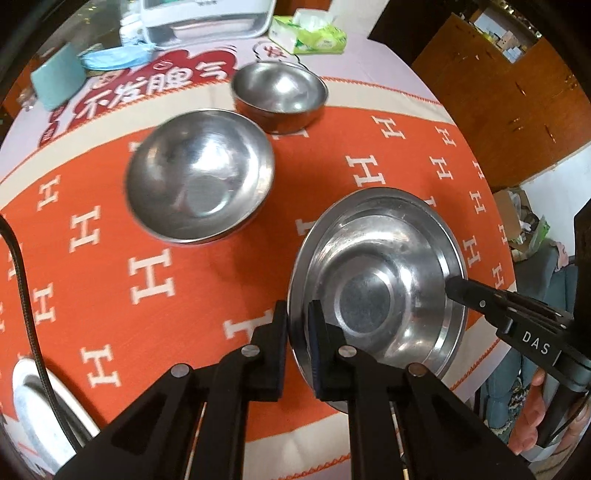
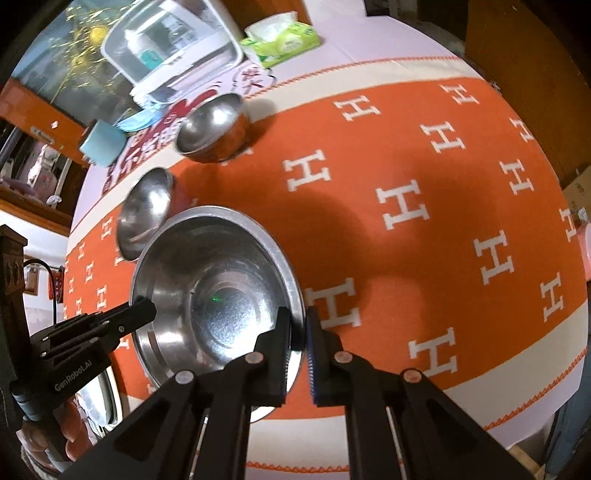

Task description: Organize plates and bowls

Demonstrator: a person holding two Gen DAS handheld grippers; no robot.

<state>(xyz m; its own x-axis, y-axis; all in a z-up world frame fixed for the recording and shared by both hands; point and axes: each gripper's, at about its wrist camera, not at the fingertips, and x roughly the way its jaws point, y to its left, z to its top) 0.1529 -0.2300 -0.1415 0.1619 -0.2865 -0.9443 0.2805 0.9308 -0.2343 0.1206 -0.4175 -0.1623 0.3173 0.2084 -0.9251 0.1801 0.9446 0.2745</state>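
Both grip one steel plate [image 1: 376,273] by opposite rim edges — left hand-held gripper [image 1: 298,332], right hand-held gripper [image 2: 298,334] — each nearly closed; two bowls [image 1: 199,177] sit beyond.

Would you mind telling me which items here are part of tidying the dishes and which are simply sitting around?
Part of the job:
- wide steel dish, gripped at opposite rims by the left gripper and right gripper
- middle steel bowl
- far steel bowl

Lying about:
- tissue pack
- white appliance
- teal cup
- blue mask
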